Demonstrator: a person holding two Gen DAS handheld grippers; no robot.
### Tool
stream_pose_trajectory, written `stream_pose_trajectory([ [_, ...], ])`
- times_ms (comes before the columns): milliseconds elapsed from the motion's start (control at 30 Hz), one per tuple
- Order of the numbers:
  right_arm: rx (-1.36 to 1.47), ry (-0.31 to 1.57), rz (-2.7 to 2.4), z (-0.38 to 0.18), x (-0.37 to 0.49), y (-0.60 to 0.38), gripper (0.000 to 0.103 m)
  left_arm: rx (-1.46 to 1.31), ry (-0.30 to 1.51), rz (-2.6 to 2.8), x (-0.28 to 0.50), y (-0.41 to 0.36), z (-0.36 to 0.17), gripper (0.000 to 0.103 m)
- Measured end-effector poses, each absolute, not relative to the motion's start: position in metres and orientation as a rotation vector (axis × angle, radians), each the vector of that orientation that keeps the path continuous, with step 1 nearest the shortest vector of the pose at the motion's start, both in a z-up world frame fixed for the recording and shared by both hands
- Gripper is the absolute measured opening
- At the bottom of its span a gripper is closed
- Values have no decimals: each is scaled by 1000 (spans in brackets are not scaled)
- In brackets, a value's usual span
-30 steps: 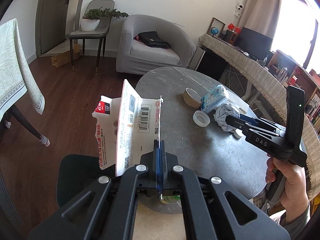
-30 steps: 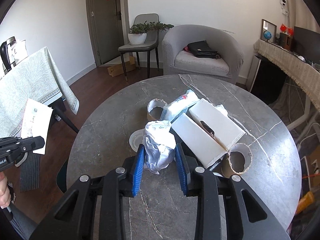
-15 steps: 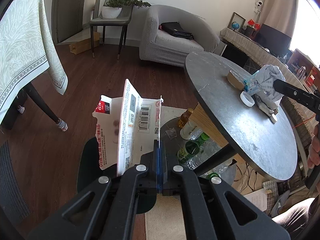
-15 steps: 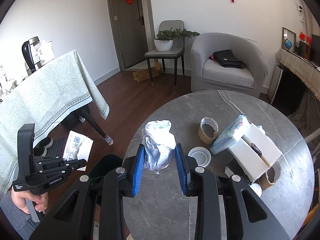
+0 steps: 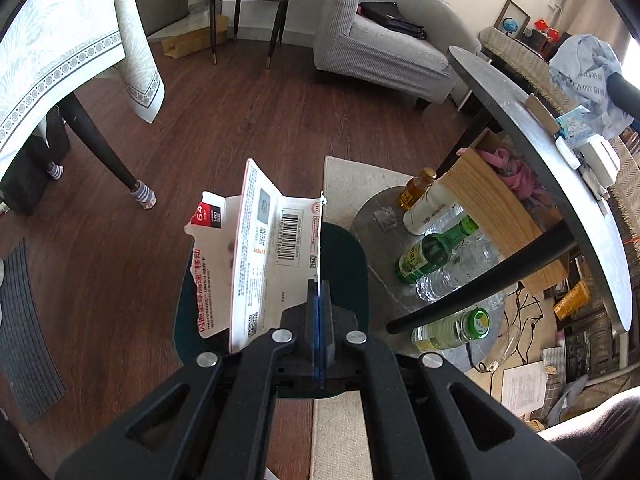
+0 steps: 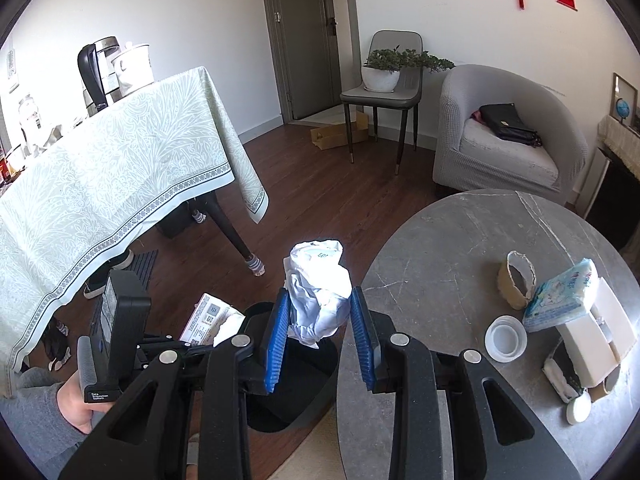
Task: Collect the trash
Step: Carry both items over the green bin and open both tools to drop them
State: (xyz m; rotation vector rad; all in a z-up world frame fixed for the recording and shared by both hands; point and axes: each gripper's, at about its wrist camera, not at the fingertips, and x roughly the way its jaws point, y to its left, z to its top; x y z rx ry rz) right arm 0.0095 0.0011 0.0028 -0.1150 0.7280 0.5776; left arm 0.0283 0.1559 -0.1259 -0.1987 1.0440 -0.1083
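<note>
The left gripper (image 5: 319,292) is clenching a torn card package (image 5: 260,256) above the dark bin (image 5: 344,256). The right gripper (image 6: 320,320) is grasping crumpled paper (image 6: 318,284) beside the bench (image 6: 460,248) edge, bin below.

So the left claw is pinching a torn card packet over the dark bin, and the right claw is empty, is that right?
Not quite. The right claw is not empty: the right wrist view shows a crumpled white paper wad clamped between its blue pads. The left claw does pinch the torn card packet over the dark bin.
</note>
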Motion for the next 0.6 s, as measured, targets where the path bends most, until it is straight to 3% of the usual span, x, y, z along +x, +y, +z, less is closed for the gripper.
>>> stream_pose_trajectory([
  [233, -119, 740, 602, -3, 12, 21, 31, -209, 1140, -83, 23, 172, -150, 3],
  [400, -127, 752, 628, -8, 14, 36, 31, -199, 1185, -65, 20, 180, -164, 22],
  [600, -135, 783, 648, -21, 19, 53, 31, -199, 1162, -49, 16, 189, -158, 25],
])
